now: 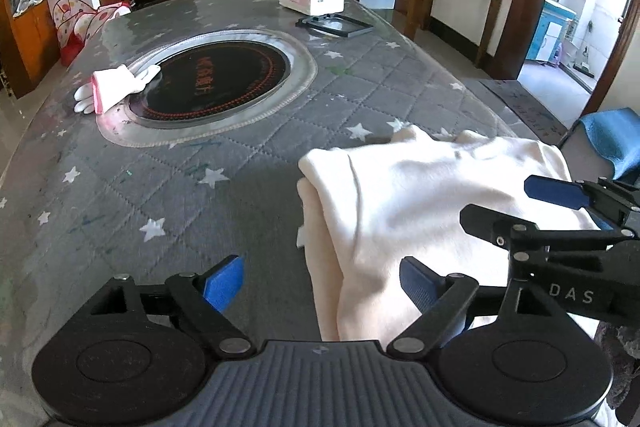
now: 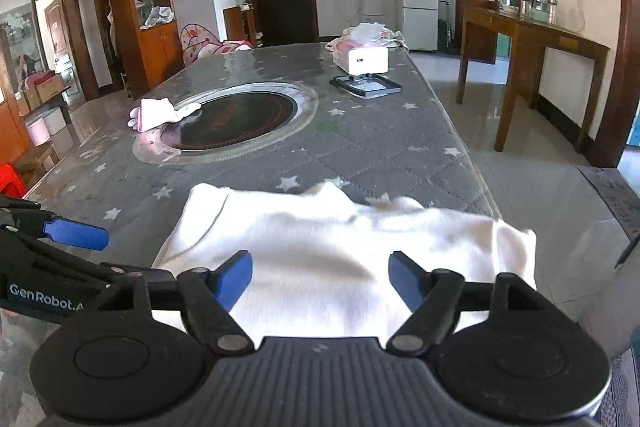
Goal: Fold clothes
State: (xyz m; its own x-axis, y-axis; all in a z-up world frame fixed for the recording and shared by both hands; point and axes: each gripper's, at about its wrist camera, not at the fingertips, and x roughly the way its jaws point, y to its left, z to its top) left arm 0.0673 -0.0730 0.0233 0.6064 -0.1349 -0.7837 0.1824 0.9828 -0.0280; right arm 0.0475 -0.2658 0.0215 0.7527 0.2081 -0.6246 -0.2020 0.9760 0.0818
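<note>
garment folded, both grippers let go

garment (image 1: 432, 195) lies folded at the table's (image 1: 168, 187) near edge, doubled along its left side. left gripper (image 1: 320, 283) and right gripper (image 2: 320, 277) hover over it, jaws apart, holding nothing. likely between folds: next, 2 fresh grips for another fold.

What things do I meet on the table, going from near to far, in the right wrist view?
White garment → round black cooktop → black tray → tissue box. I leave out the pink gloves, which sit level with the cooktop.
</note>
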